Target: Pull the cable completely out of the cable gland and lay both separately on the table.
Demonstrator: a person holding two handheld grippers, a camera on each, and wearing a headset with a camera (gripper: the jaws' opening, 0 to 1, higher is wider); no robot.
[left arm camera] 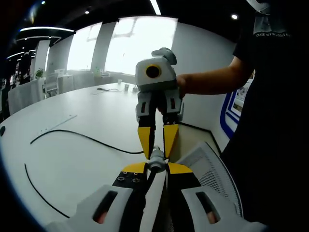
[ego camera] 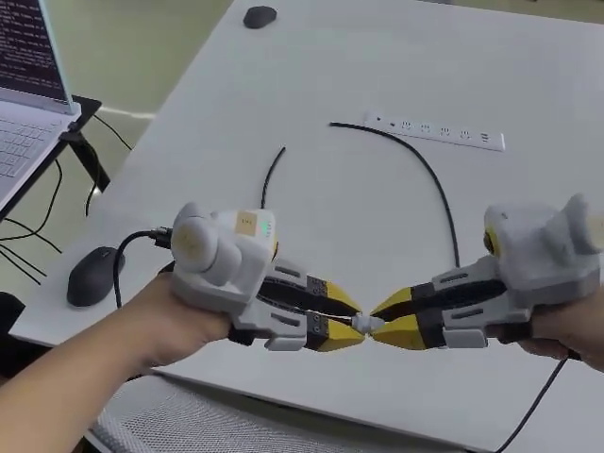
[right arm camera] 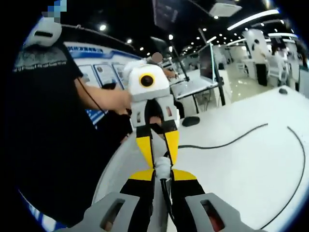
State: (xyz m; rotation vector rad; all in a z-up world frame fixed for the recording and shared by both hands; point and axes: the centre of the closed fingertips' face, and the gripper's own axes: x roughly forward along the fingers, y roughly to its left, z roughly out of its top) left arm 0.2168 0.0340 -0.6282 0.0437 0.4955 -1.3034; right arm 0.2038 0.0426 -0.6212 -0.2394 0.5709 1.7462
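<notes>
Your left tongs (ego camera: 349, 327) and right tongs (ego camera: 385, 326) meet tip to tip, held in the air over the front part of the desk (ego camera: 311, 75). The small pale cable gland (ego camera: 365, 323) sits between them, pinched in the narrowed left tongs. The right tongs are also drawn narrow, closed where the black cable (right arm camera: 166, 191) leaves the gland. From there the cable runs back between the right jaws, so it is still seated in the gland. Farther back a long black cord (ego camera: 434, 179) curves from beside the power strip (ego camera: 439, 130) and passes behind your right hand — whether it is the same cable, I cannot tell.
</notes>
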